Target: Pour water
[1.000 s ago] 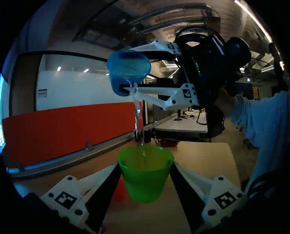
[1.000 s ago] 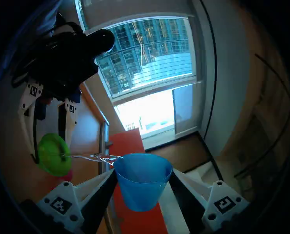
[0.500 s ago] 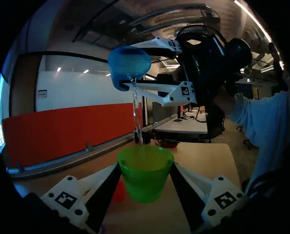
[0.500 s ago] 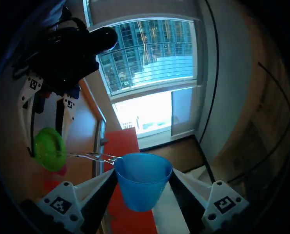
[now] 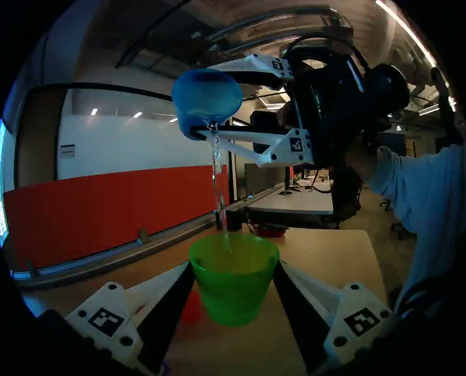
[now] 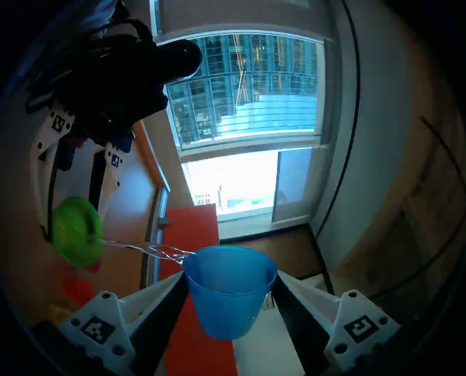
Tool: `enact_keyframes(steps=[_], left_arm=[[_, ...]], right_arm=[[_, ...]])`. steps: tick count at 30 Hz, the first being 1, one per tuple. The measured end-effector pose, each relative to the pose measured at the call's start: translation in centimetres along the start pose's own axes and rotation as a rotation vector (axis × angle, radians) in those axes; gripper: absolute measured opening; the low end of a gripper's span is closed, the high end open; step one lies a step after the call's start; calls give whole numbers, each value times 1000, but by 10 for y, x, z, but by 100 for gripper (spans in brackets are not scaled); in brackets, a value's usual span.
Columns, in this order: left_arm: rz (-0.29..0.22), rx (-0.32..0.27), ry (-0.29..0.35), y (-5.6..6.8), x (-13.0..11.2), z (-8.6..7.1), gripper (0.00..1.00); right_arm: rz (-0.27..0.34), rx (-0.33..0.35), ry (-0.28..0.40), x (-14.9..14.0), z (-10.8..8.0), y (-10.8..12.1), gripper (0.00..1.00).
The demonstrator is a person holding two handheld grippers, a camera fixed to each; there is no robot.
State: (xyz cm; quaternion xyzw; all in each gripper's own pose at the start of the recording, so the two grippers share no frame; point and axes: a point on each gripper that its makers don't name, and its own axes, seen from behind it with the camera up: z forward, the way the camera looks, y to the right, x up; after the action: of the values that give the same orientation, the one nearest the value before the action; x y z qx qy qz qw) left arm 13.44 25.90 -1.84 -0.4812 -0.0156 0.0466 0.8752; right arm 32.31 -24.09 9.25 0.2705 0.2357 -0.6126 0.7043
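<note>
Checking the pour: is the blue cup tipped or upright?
Tipped: the blue cup lies sideways above the green cup, water streaming from its rim.

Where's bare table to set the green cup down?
Bare table right of the green cup, up to the far edge. Crowded left: a red object beside the cup. Overhead, the blue cup and water stream.
</note>
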Motion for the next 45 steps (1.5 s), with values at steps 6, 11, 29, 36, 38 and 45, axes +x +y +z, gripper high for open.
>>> enact_keyframes(steps=[6, 11, 29, 36, 38, 45], left_arm=[[-1, 0, 2, -1, 0, 1, 85], [-2, 3, 4, -2, 0, 1, 85], [-6, 2, 5, -3, 1, 1, 85], [-10, 2, 5, -4, 0, 1, 85], [-11, 1, 6, -3, -1, 1, 85], [-15, -1, 9, -2, -1, 1, 85]], right_arm=[[-25, 0, -1, 1, 0, 2, 90], [-50, -5, -1, 2, 0, 4, 90], [-136, 0, 8, 10, 5, 5, 90], [-187, 8, 11, 15, 6, 2, 90], [-200, 8, 14, 17, 7, 2, 90], [-244, 4, 21, 24, 8, 2, 90]])
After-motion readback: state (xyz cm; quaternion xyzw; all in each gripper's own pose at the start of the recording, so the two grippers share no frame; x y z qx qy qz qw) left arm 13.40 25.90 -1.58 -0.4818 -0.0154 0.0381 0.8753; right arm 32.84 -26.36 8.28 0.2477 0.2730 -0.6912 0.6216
